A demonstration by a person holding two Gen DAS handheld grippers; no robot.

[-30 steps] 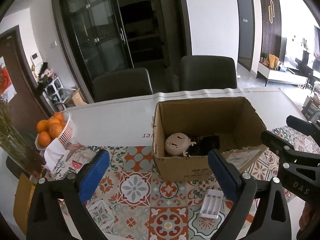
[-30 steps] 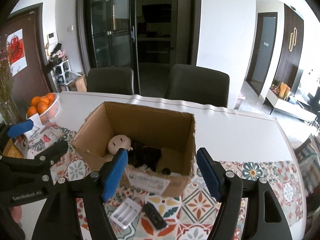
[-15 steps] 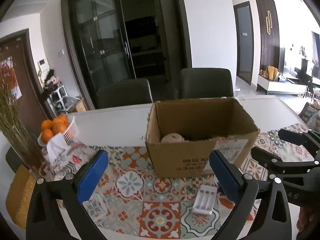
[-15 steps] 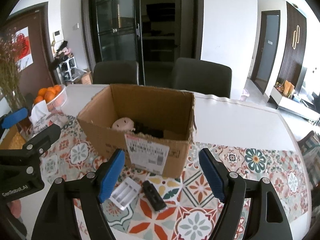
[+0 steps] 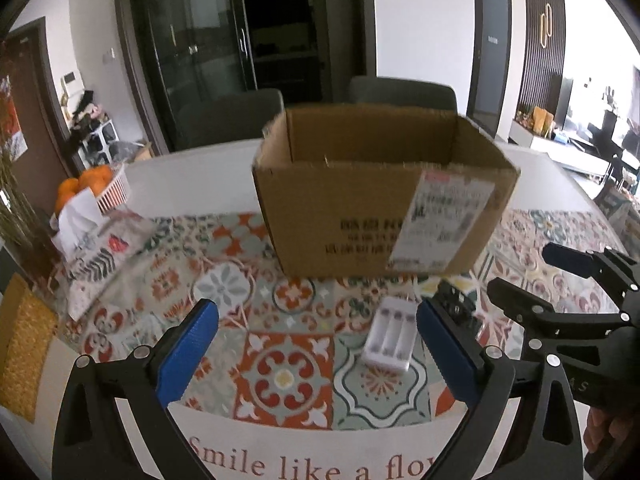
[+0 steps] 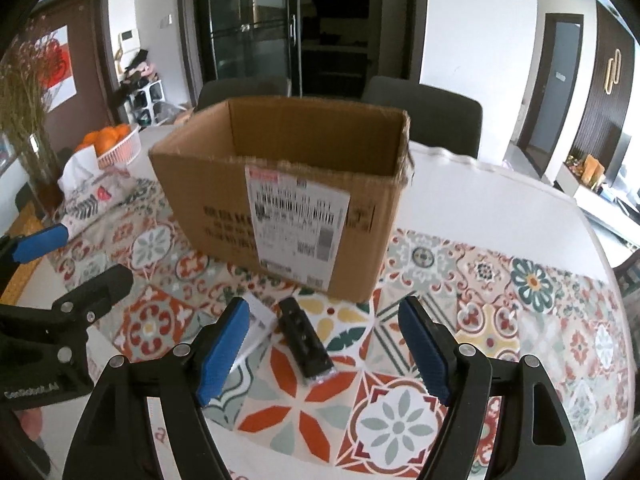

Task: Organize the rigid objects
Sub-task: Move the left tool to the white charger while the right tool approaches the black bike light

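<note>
Both grippers, left (image 5: 318, 346) and right (image 6: 326, 346), spread empty, have dropped low at frame bottom, nearing the white battery holder (image 5: 390, 333) and black holder (image 6: 305, 340) before the cardboard box (image 5: 376, 196).

Both wrist views low, close, facing cardboard box (image 5: 384, 188).

The left hand-held gripper (image 5: 318, 350) hangs with its blue-padded fingers (image 5: 186, 354) spread wide, holding nothing. Just to its right, the right hand-held gripper (image 6: 324, 346) is likewise spread wide and unloaded.
</note>
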